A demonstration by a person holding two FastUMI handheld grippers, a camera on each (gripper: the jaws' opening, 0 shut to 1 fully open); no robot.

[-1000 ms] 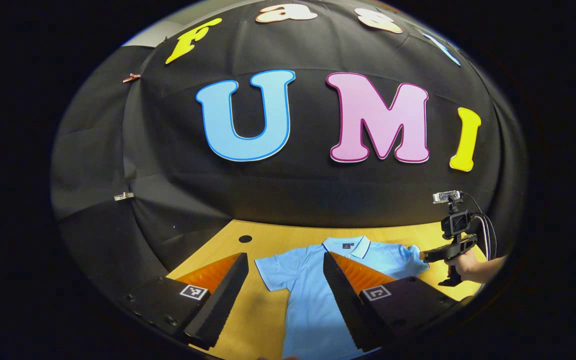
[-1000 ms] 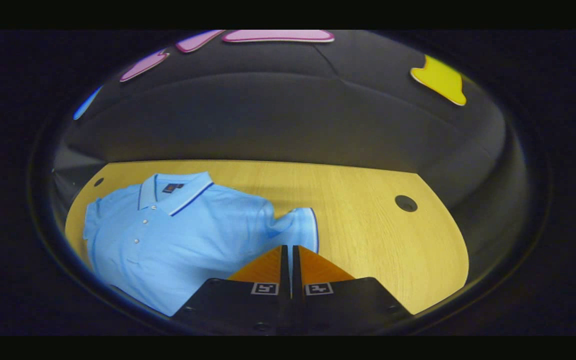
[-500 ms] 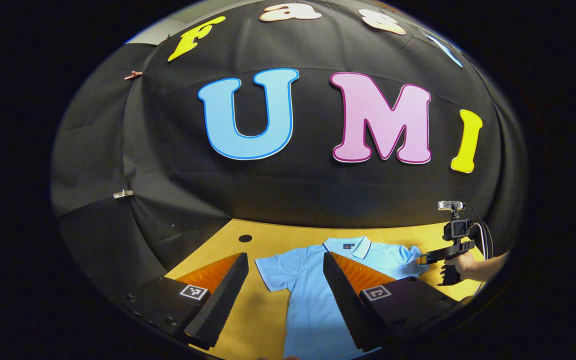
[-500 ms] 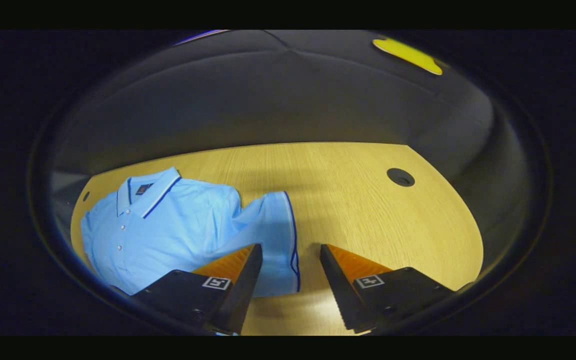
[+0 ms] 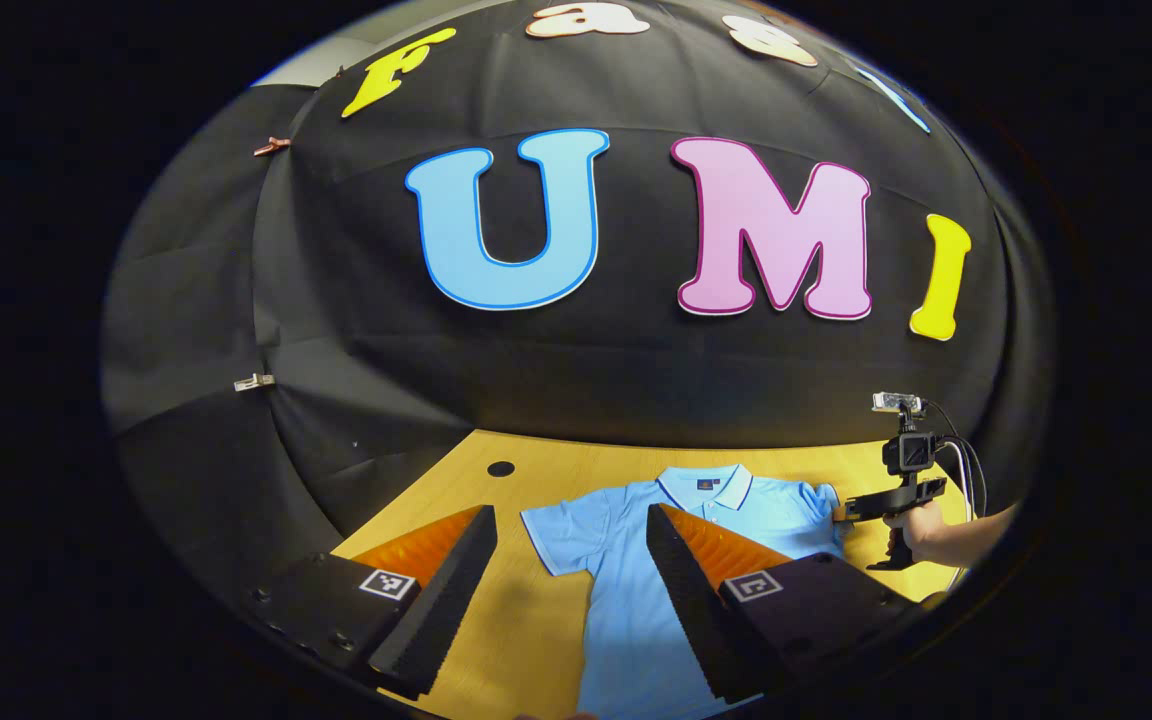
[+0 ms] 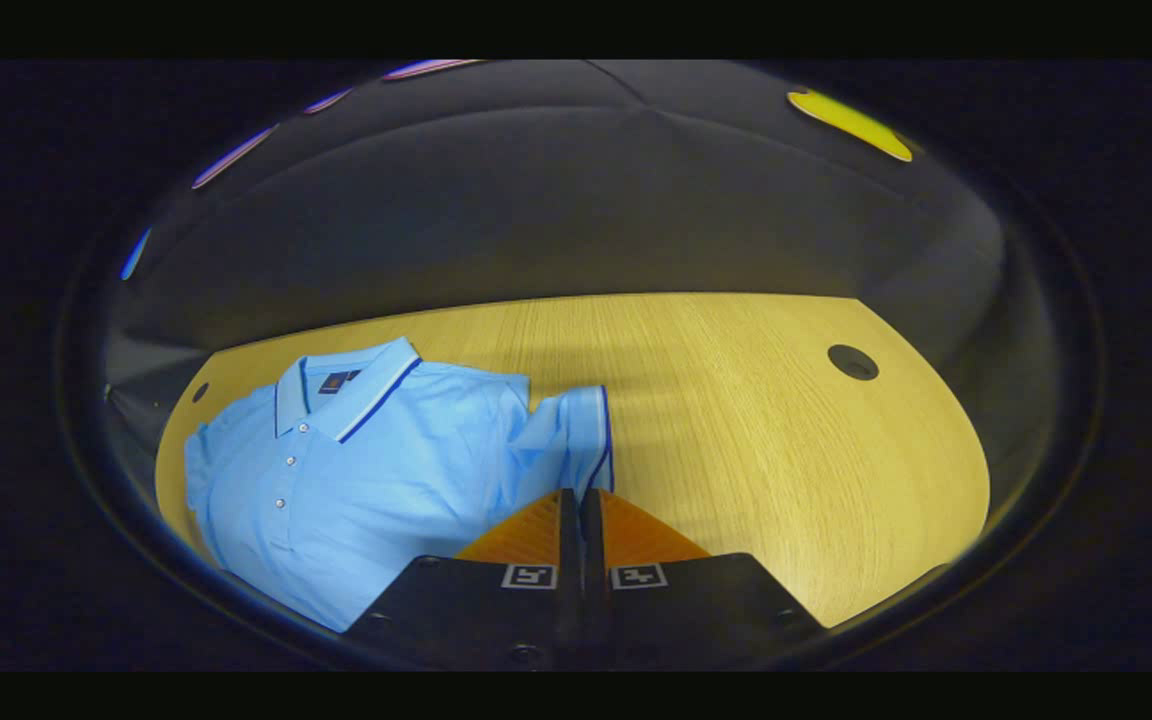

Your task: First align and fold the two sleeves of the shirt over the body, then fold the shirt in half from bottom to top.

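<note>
— Changed since half a second ago?
— Right gripper (image 6: 581,492): fingers were spread on either side of the sleeve hem, now drawn together. Left gripper view: shirt sits slightly further right in the picture; otherwise as before.

— Right gripper, condition?
— Fingers closed, tips meeting at the trimmed edge of the near sleeve (image 6: 576,440). Cloth bunches up just ahead of the tips, so it appears pinched, though the contact itself is hidden. Same gripper seen farther off in the left gripper view (image 5: 848,513), held by a hand (image 5: 921,520), its tips at the sleeve end.

— Left gripper?
— Fingers wide apart (image 5: 568,520), nothing between them, hanging over the table (image 5: 476,640). One finger lies across the shirt body in the picture; contact cannot be told.

— Shirt, location?
— Light blue polo shirt (image 5: 636,590), lying flat, front up, collar (image 5: 704,487) toward the table's far edge, next to the black cloth wall (image 5: 576,380). Far sleeve (image 5: 561,525) spread flat, unfolded. Body unfolded.

— Table?
— Pale wood, with a round hole (image 5: 501,468) near the far left corner and another (image 6: 852,361) near the far right corner.
</note>
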